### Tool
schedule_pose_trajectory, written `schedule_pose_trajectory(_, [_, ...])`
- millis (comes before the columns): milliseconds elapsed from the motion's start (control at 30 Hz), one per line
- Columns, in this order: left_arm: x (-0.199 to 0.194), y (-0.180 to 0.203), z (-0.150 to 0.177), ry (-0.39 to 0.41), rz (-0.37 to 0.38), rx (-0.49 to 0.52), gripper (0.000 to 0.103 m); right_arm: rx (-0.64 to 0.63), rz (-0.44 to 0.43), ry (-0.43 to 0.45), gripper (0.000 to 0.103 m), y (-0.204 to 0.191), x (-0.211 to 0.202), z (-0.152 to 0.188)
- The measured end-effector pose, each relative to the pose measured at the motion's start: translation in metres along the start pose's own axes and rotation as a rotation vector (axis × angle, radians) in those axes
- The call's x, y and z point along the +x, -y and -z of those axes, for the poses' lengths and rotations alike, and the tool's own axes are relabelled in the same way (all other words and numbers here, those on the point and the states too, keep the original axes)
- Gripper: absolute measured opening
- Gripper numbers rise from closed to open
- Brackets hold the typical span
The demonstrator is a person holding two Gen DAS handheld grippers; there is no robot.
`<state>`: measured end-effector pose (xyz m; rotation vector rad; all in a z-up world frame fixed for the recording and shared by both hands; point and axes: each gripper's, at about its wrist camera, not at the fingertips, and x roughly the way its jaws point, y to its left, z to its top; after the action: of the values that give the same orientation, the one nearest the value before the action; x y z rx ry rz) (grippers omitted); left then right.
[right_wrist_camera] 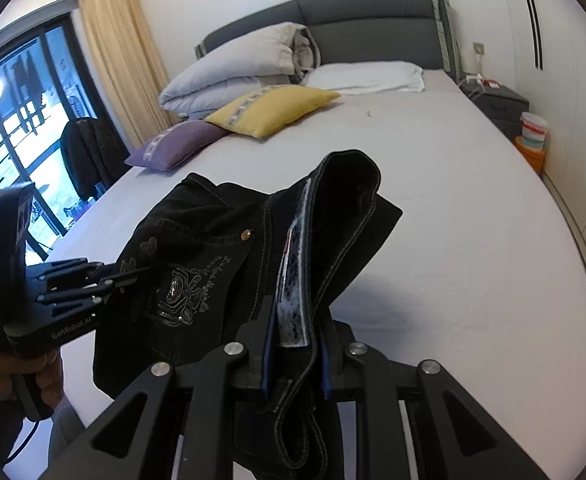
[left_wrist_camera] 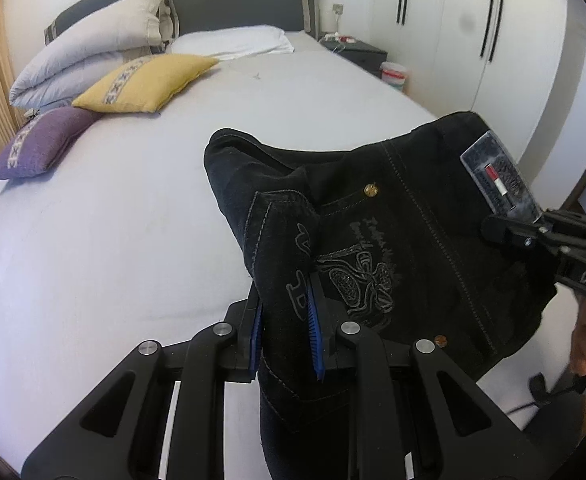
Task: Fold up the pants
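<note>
Black jeans with grey stitching, an embroidered back pocket and a brand patch hang in the air above the bed, held at the waistband between both grippers. My left gripper is shut on the pocket side of the jeans. My right gripper is shut on the waistband by the patch. In the left wrist view the right gripper shows at the right edge, clamped next to the patch. In the right wrist view the left gripper shows at the left, gripping the jeans. The legs hang below, out of sight.
The bed with a light grey sheet lies under the jeans. A yellow cushion, a purple cushion, a folded duvet and a white pillow lie near the headboard. A nightstand and wardrobe stand at the right.
</note>
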<state>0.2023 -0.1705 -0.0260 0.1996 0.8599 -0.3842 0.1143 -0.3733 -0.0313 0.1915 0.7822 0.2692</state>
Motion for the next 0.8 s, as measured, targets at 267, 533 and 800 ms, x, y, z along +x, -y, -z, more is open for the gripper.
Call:
schedule_pose_trajectory(267, [0.088,-0.011,0.015,-0.108,-0.008,-0.025,0.018,0.087,0.028,-0.117,0.021,0.045,0.074,0.009])
schedule_pose_trajectory(533, [0.104,-0.02,0.041,-0.081,-0.061,-0.052,0.048,0.197,0.002,-0.106,0.07,0.087,0.094,0.044])
schedule_pose_trajectory(800, [0.037,-0.034,0.059,0.049,-0.137,-0.103,0.066,0.278,0.144,-0.086,0.081,0.095,0.039,0.054])
